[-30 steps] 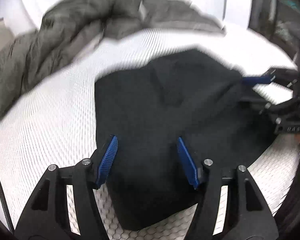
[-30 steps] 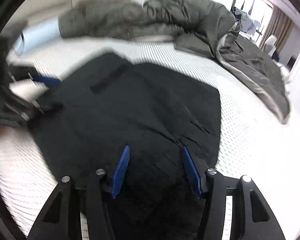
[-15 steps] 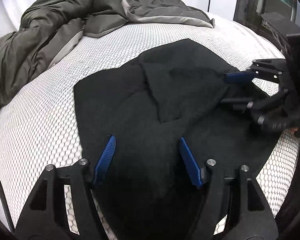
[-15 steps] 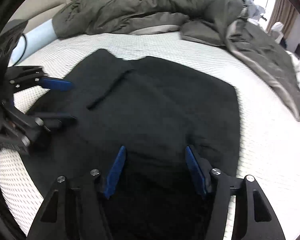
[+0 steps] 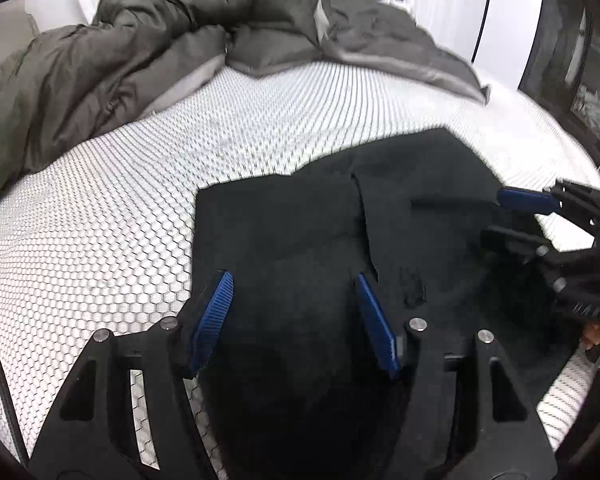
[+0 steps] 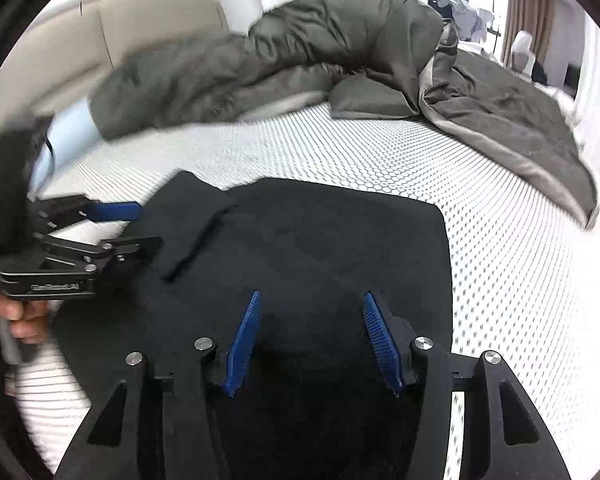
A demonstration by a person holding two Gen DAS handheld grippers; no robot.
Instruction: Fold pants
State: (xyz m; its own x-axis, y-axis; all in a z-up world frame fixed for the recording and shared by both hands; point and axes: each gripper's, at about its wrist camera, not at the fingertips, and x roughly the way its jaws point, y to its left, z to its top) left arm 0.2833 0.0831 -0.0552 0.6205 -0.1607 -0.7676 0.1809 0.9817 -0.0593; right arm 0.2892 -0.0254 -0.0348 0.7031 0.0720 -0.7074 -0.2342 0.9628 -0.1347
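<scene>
Both grippers spread over the black pants on the bed, nothing pinched.

From the left: I hold the left gripper [image 5: 294, 320] above the near edge of the pants [image 5: 340, 248], its jaws apart after a slight closing just now, with cloth beneath them but not between the pads. The pants lie partly folded on the white mattress [image 5: 120, 220], their longer side running across from one gripper to the other, a seam running away from me near the middle. The grey duvet [image 6: 320, 52] sits heaped well beyond. To the right, the right gripper [image 6: 312, 340] hangs likewise spread over the near edge. I judge each gripper equally near its own end, so the next fold calls for both dropping onto the near hem.
</scene>
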